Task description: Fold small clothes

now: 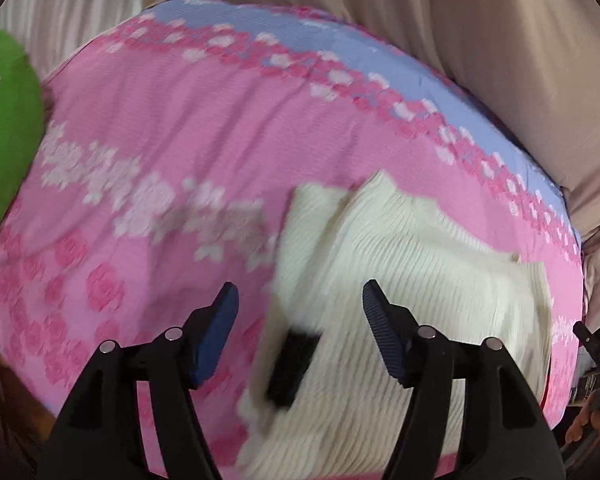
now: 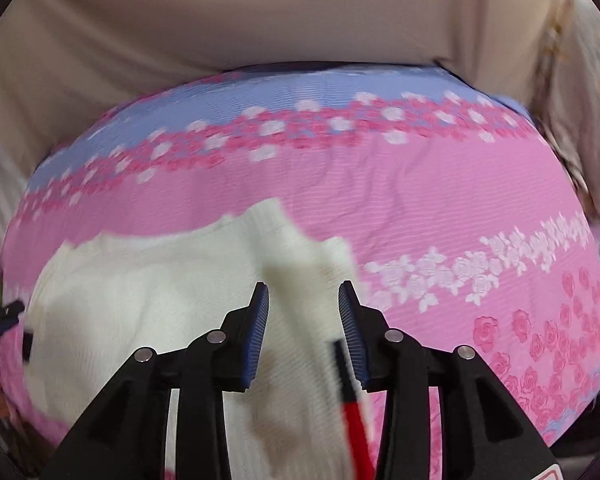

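Note:
A small cream ribbed knit garment (image 1: 412, 264) lies on a pink floral bedcover (image 1: 148, 128). It has a black patch (image 1: 292, 364) near its left edge. My left gripper (image 1: 300, 300) is open above the garment's left edge, holding nothing. In the right wrist view the same garment (image 2: 148, 284) lies at lower left on the bedcover (image 2: 440, 208). My right gripper (image 2: 303, 300) is open over the garment's right end, empty. A black and red strip (image 2: 350, 396) shows by the right finger.
A green cushion (image 1: 4, 132) lies at the bed's left edge. Beige drapes (image 2: 260, 12) hang behind the bed. The other gripper's tip (image 1: 588, 340) shows at the right edge, and at the left edge of the right wrist view (image 2: 4, 312).

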Demonstrator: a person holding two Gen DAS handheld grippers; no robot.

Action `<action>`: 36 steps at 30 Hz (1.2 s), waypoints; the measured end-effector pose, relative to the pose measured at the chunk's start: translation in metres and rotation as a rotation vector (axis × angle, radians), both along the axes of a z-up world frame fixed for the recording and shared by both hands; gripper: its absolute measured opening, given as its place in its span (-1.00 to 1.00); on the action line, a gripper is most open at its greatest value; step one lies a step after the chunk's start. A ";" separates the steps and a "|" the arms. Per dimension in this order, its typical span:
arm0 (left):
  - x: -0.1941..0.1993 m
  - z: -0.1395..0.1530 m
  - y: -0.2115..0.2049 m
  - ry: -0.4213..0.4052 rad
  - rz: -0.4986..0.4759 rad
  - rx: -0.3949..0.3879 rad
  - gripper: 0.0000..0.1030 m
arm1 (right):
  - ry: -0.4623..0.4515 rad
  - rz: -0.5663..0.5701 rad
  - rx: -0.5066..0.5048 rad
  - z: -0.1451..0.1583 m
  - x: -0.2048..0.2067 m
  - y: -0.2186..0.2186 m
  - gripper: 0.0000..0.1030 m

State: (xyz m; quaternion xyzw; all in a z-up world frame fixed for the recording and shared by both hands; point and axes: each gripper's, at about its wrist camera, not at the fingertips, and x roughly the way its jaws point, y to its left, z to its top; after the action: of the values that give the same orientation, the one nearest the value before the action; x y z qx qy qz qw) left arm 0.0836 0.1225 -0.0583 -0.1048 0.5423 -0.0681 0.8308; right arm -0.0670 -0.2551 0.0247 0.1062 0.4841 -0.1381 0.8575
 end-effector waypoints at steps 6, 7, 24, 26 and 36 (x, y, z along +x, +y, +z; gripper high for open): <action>-0.037 -0.035 0.007 0.132 0.028 -0.036 0.26 | 0.104 0.331 0.092 -0.027 0.036 0.111 -0.88; -0.039 -0.042 0.007 0.150 0.035 -0.047 0.30 | 0.117 0.365 0.086 -0.034 0.044 0.126 -0.88; -0.043 0.035 -0.027 0.018 -0.103 -0.294 -0.58 | 0.200 0.433 0.095 -0.089 0.080 0.154 -0.93; -0.043 0.062 -0.069 -0.028 -0.242 -0.267 -0.58 | 0.202 0.383 0.178 -0.079 0.079 0.136 -0.94; -0.078 0.020 -0.290 0.053 -0.816 -0.076 -0.33 | 0.043 -0.043 0.186 -0.002 -0.026 -0.041 -0.66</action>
State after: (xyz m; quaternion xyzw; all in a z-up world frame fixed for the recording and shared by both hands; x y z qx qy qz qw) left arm 0.0053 -0.1676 -0.0379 0.0866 0.5578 -0.4095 0.7167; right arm -0.0927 -0.2957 0.0229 0.1927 0.5109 -0.1129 0.8301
